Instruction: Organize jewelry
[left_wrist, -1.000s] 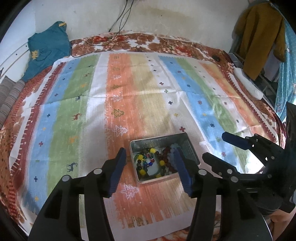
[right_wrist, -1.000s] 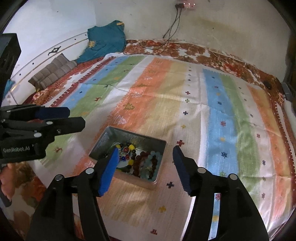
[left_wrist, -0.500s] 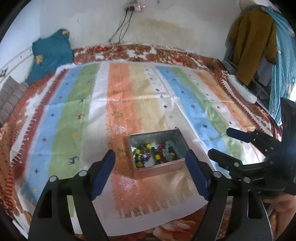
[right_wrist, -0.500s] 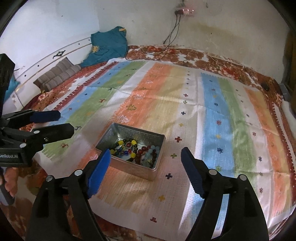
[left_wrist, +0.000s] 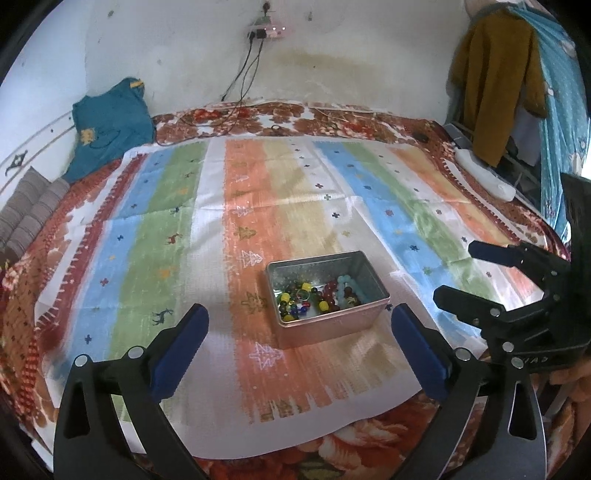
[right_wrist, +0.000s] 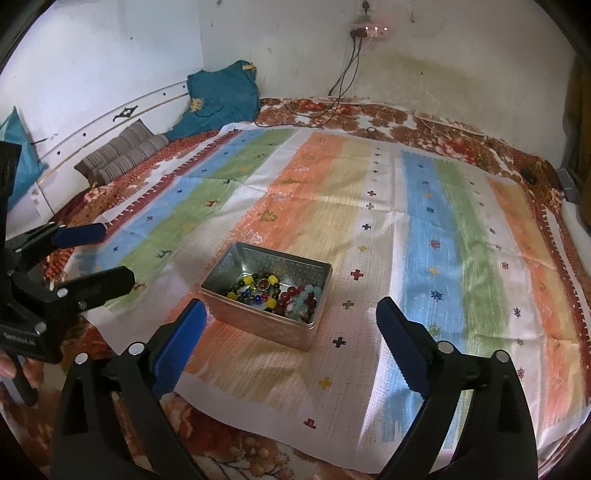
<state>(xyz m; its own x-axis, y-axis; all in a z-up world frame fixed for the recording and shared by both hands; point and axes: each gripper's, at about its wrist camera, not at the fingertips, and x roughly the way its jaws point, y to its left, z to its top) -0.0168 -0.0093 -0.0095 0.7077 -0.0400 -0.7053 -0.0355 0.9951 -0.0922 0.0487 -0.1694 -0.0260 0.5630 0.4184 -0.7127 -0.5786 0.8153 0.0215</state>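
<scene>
Both tools, left (left_wrist: 297, 334) & right (right_wrist: 290, 326), angled down twd bead tin (left_wrist: 334, 325), jaws just opened wide, nothing btwn.

Soft daylight lit both views evenly, with a sheen on the striped cloth (left_wrist: 295, 206) and faint shadows. Fisheye bending curved the wall (right_wrist: 461, 44); corners went black, edges slightly blurred.

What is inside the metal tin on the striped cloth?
The metal tin holds a loose heap of beaded jewelry: yellow, dark green, blue, red and pale turquoise beads, with a small ring on top. The heap hides whatever lies beneath it; bare tin floor shows toward the far side.
</scene>
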